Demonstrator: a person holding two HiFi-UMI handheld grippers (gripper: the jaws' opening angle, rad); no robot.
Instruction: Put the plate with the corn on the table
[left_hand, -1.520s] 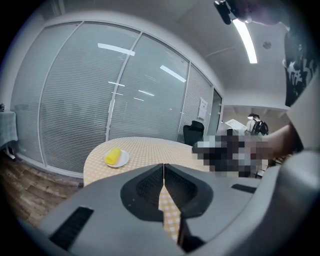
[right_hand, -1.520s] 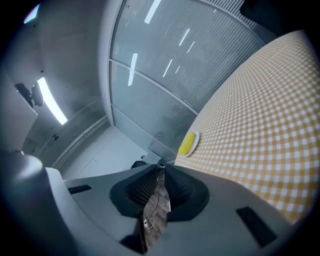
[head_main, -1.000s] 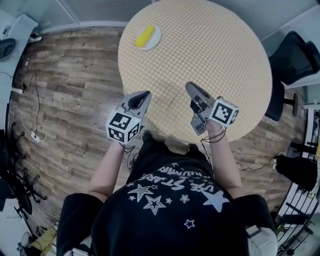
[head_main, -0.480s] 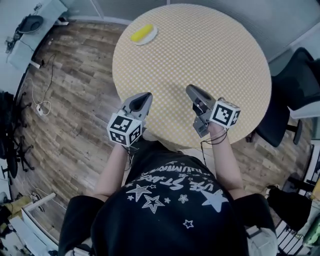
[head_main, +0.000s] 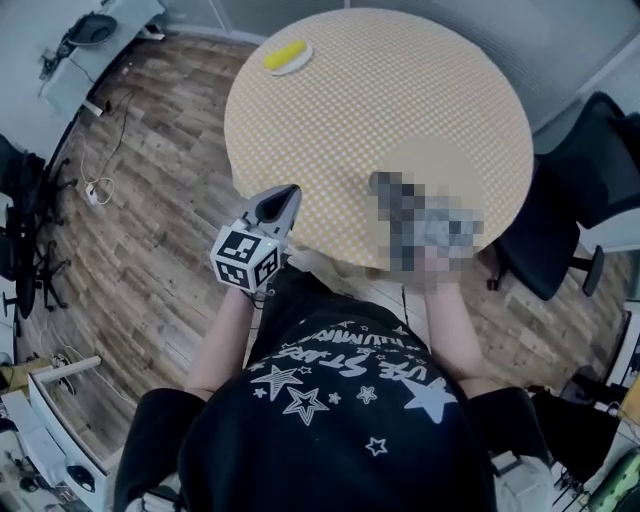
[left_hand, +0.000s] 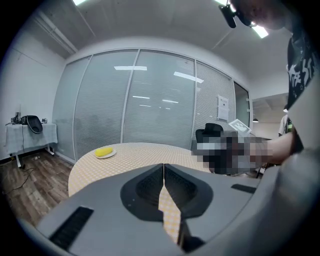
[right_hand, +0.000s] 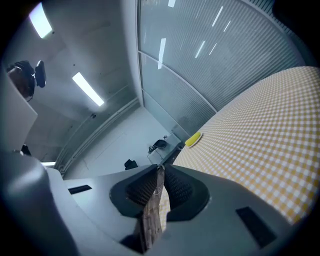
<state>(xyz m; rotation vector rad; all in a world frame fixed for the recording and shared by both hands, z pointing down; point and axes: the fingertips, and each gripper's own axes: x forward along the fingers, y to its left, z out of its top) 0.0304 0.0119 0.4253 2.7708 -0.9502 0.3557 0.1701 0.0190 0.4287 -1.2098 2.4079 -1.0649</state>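
Head view: plate (head_main: 297, 63) with corn (head_main: 283, 54) lay far-left on table (head_main: 420, 120), nearer left gripper (head_main: 288, 193) than right gripper (right_hand: 161, 168); both jaw pairs closed, empty.

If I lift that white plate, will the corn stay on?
Probably only if kept level: the rounded yellow corn cob lies loose on the shallow white plate, so it may roll. The plate sits near the edge of the round checked table, so pushing could slide it off.
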